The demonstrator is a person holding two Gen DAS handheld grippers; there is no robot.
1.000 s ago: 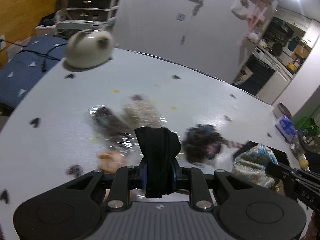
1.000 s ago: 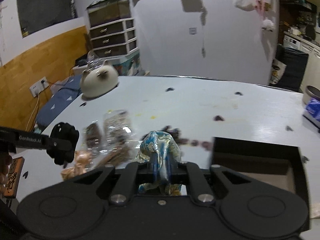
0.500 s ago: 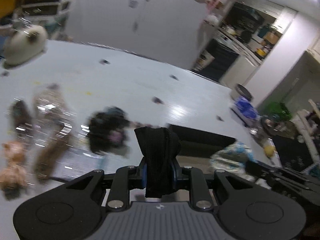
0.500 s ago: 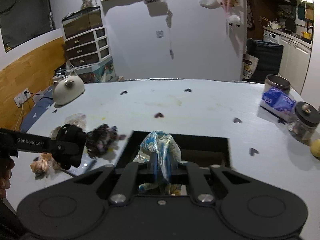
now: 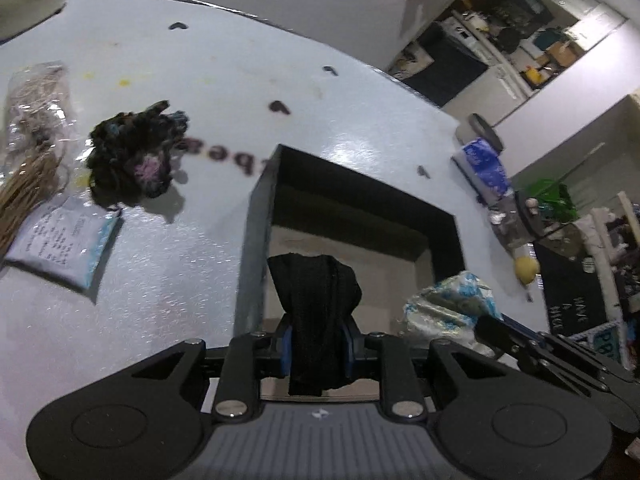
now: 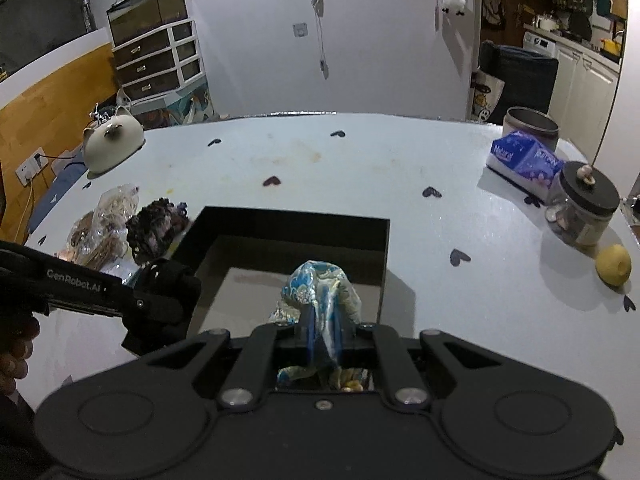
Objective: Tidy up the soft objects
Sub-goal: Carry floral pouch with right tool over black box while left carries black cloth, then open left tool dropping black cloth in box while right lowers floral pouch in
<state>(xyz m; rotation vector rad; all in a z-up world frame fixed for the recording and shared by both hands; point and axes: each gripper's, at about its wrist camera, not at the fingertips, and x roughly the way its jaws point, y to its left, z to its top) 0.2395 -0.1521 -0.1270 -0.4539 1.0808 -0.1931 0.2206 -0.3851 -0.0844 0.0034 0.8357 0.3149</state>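
Black cloth (image 5: 318, 312) sits between left hand-held gripper (image 5: 316, 344) jaws, above box (image 5: 256, 216).

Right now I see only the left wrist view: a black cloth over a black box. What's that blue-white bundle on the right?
Observer: A blue patterned cloth, clamped in the right gripper above the box.
Operator: Who carries my gripper?
Observer: A hand holds the left gripper. Its jaws have just been opening, with the black cloth between them.
Operator: And the blurred thing beside the tissue pack?
Observer: A glass jar with a black knobbed lid.
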